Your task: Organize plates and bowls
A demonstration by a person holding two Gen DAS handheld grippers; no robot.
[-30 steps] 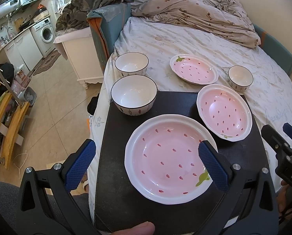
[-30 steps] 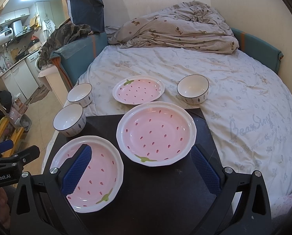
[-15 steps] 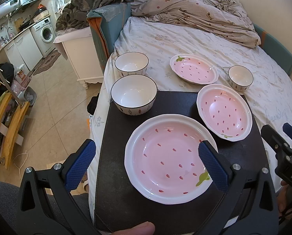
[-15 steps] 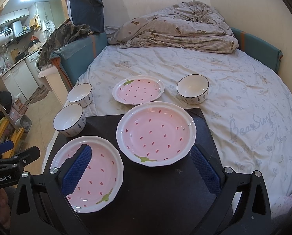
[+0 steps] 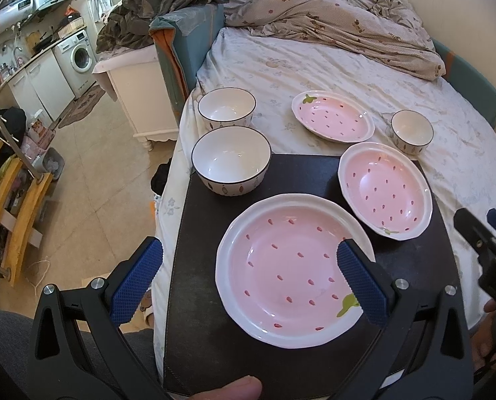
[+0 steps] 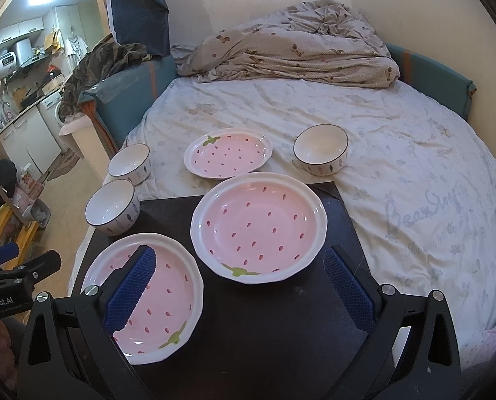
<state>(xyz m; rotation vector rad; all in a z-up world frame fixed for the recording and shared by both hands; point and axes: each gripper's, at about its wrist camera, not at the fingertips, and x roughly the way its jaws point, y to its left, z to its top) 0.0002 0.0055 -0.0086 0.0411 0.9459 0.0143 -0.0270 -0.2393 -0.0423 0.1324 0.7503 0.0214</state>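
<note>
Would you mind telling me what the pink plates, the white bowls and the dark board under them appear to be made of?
The pink plates look like glazed ceramic: glossy, with bright highlights, white scalloped rims and painted seed marks. The white bowls seem to be the same glazed ware, with shiny insides and a thin dark rim line. The dark board is matte black and flat with stitched edges, possibly leatherette; that is uncertain.

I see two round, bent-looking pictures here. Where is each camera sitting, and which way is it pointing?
Left wrist view: rides the left gripper, looking forward over the near plate toward the bed; a thumb shows.
Right wrist view: rides the right gripper, facing the middle plate; its open blue fingers frame it.
Shared: black mat, three pink plates, three white bowls; each glimpses the other gripper.
</note>
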